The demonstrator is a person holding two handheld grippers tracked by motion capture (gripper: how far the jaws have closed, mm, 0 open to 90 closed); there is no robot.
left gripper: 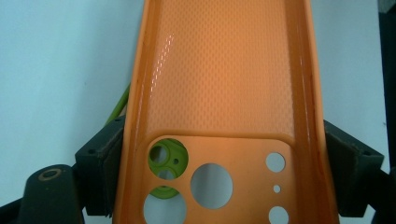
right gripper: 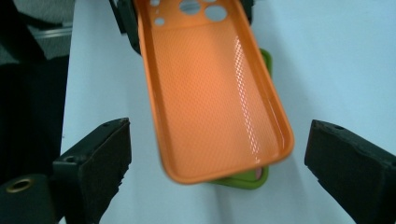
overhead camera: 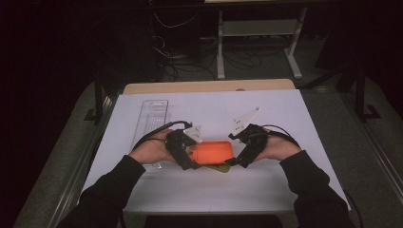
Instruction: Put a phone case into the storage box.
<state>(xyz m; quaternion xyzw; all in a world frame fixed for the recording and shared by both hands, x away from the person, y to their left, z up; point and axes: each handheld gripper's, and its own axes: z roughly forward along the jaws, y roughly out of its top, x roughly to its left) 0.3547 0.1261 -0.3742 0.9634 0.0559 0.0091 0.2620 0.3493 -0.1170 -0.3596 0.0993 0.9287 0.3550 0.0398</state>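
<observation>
An orange phone case (overhead camera: 214,152) is held open side up just above the white table, over a green phone case (overhead camera: 219,167) that lies flat. My left gripper (overhead camera: 187,154) is shut on the orange case's camera-hole end (left gripper: 224,93), pads against both long rims. Through the holes I see the green case (left gripper: 167,156). My right gripper (overhead camera: 240,154) stands open at the other end. In the right gripper view its jaws (right gripper: 219,158) straddle the orange case (right gripper: 215,93) without touching it, and the green case (right gripper: 243,181) peeks out underneath.
A clear plastic tray (overhead camera: 152,118) lies on the left of the white sheet (overhead camera: 285,118), just behind my left hand. The table's wooden far edge (overhead camera: 209,87) lies beyond. Desk legs and cables stand on the dark floor behind.
</observation>
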